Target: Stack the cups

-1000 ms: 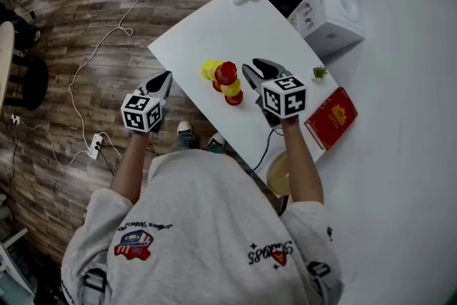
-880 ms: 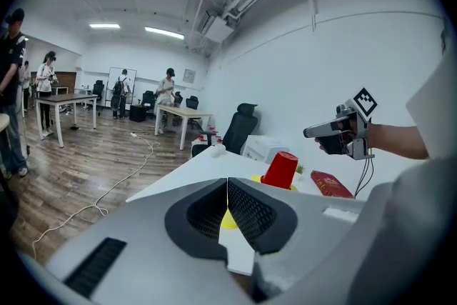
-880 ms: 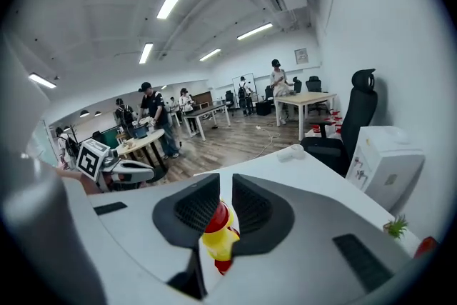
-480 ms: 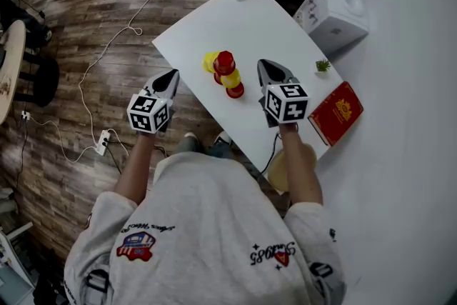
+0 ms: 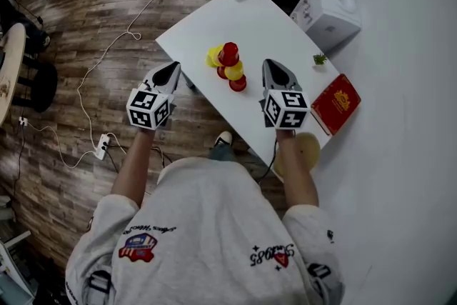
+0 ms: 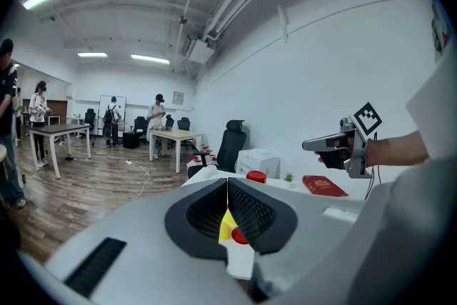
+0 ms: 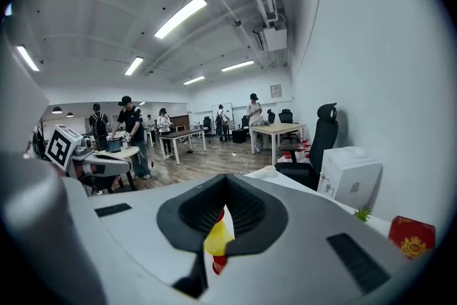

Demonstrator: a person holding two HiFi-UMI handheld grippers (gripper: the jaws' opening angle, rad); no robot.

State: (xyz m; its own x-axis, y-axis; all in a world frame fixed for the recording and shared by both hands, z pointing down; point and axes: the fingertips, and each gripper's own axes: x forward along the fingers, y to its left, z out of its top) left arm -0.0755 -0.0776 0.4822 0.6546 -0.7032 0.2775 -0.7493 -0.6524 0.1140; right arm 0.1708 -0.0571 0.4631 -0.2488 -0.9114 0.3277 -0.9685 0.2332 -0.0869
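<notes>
Left gripper (image 5: 171,68) clenched on nothing, just off the lower-left edge of the table (image 5: 207,21); right gripper (image 5: 272,65) likewise clamped shut and empty, right of the cups. Between them, near frame centre, a stack of cups (image 5: 233,71): red and yellow alternating, slanting toward the lower right. Looks nearly finished; yellow cup (image 5: 212,56) against its upper left, perhaps still to go on, hard to tell.

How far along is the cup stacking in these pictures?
Done: red and yellow cups stand stacked on the white table. In hand: nothing; the left gripper and right gripper are shut, empty, off the cups. Left: perhaps the yellow cup beside the stack; I cannot tell whether it is joined.
</notes>
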